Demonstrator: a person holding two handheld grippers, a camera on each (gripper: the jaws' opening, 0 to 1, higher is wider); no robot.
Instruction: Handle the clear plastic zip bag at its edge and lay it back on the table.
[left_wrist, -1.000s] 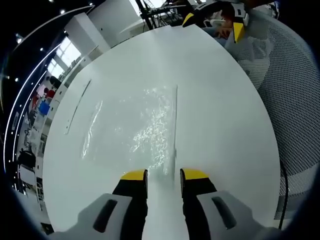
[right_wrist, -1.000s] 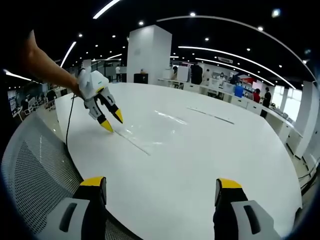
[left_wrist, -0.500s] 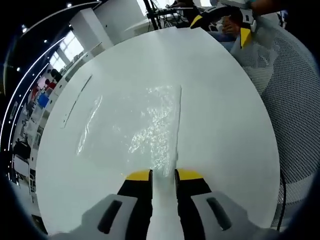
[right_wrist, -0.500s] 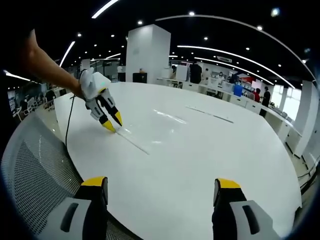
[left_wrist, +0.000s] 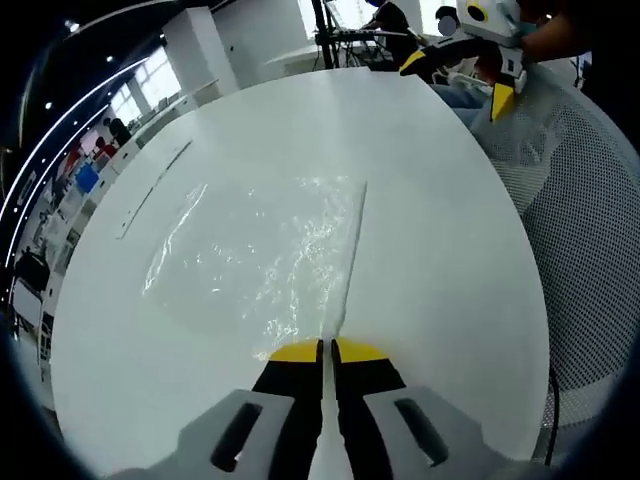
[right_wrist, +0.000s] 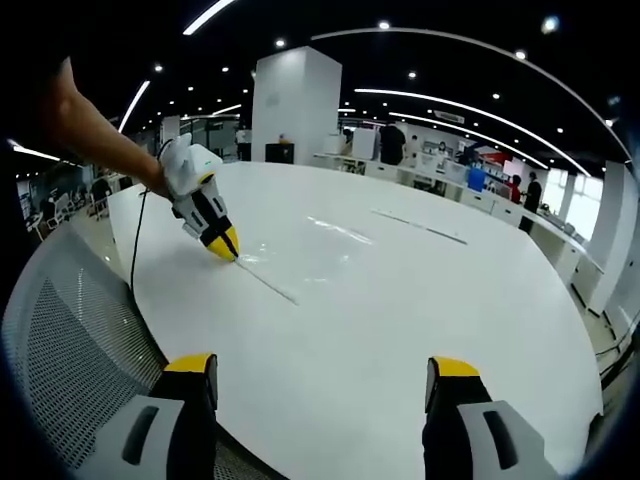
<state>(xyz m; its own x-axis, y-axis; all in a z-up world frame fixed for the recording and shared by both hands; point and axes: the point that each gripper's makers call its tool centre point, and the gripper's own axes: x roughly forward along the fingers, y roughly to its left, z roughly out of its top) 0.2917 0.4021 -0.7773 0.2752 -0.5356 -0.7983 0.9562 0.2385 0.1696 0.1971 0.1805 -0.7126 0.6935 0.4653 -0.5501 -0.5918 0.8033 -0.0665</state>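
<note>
**Bag pinched at its zip edge, flat on the table**

The bag lies flat on the white table, its zip strip running from the far corner down to the left gripper. In the left gripper view, that gripper's yellow-tipped jaws are pressed together on the near end of the zip edge, with no gap between them. The film shows as a crinkled, glinting patch left of the strip; its far left border is hard to trace against the white top.

The right gripper view shows the same grip from the side: the left gripper, held by a bare forearm, tips down onto the table, its jaws together at the end of the thin strip. From here the bag itself is nearly invisible, only a faint sheen beyond the strip.

The right gripper hangs over the near table edge, jaws spread wide, holding nothing. In the left gripper view it appears at the top, beside a mesh chair back; its jaws look parted there, partly cut off
</note>
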